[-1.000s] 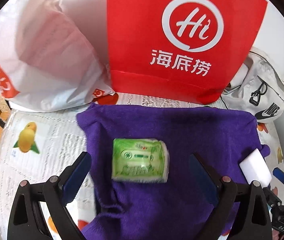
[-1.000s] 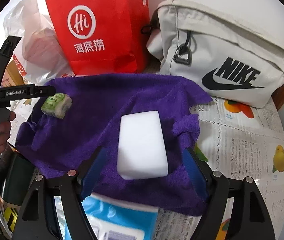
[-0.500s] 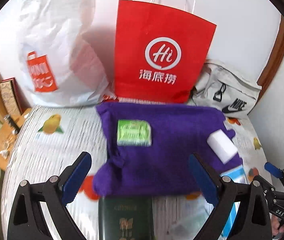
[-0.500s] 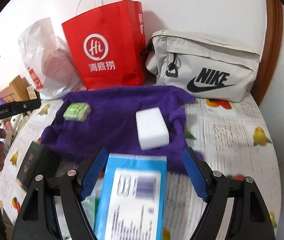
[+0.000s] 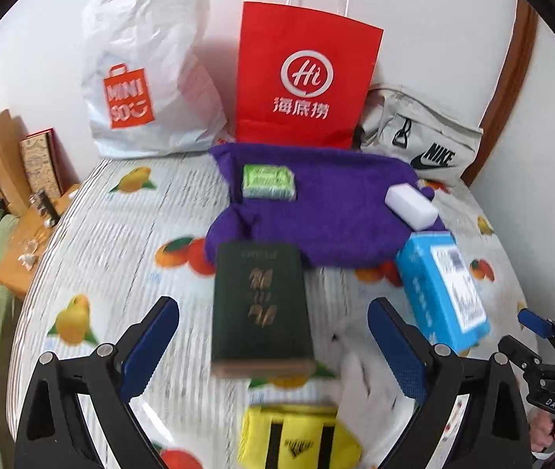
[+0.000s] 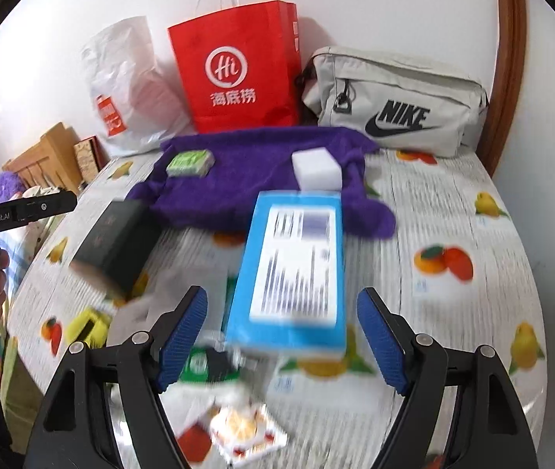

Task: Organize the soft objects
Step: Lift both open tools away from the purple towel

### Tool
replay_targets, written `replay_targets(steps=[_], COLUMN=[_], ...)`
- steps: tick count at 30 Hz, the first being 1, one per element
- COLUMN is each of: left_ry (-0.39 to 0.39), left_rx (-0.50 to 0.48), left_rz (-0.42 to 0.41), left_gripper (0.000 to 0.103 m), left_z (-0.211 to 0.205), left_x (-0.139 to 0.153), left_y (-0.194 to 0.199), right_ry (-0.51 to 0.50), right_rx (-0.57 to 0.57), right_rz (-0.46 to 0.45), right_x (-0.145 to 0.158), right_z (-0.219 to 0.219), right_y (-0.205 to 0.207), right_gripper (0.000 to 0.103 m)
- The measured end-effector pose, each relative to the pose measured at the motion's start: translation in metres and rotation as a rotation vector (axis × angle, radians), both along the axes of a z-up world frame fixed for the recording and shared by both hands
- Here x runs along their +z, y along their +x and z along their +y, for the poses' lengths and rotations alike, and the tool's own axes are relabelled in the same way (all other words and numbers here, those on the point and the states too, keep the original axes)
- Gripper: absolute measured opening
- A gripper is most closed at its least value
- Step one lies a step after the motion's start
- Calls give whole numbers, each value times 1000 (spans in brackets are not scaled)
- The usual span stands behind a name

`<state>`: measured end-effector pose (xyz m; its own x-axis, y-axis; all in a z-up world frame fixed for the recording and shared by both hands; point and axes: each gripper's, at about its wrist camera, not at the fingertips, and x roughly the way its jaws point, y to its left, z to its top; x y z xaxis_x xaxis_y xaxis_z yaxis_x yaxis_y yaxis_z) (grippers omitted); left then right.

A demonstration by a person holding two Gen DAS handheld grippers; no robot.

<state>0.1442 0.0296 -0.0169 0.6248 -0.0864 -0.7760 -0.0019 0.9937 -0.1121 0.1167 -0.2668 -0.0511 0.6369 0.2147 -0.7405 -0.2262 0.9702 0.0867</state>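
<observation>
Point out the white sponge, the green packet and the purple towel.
white sponge (image 6: 316,170), right wrist view, top face.
green packet (image 5: 268,181), left wrist view, printed top.
purple towel (image 5: 332,211), left wrist view, bare middle.

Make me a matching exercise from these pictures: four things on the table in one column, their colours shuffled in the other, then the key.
Things:
1. towel
2. sponge block
3. paper bag
4. book

Colours:
A. white
B. dark green
C. purple
D. red

Pairs: 1-C, 2-A, 3-D, 4-B
</observation>
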Motion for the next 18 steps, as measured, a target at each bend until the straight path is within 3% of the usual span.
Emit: replay_targets(steps=[10, 18], left_ry=[-15, -18], left_rx=[6, 27], left_rz=[32, 79], left_gripper=[98, 98], left_z=[7, 16], left_x=[-34, -59], left_y=[-46, -58], right_ry=[-30, -102], right_rx=[53, 137], right_rz=[60, 82], right_x=[-55, -93], right_z=[1, 19], right_y=[-54, -55], right_gripper=[79, 80])
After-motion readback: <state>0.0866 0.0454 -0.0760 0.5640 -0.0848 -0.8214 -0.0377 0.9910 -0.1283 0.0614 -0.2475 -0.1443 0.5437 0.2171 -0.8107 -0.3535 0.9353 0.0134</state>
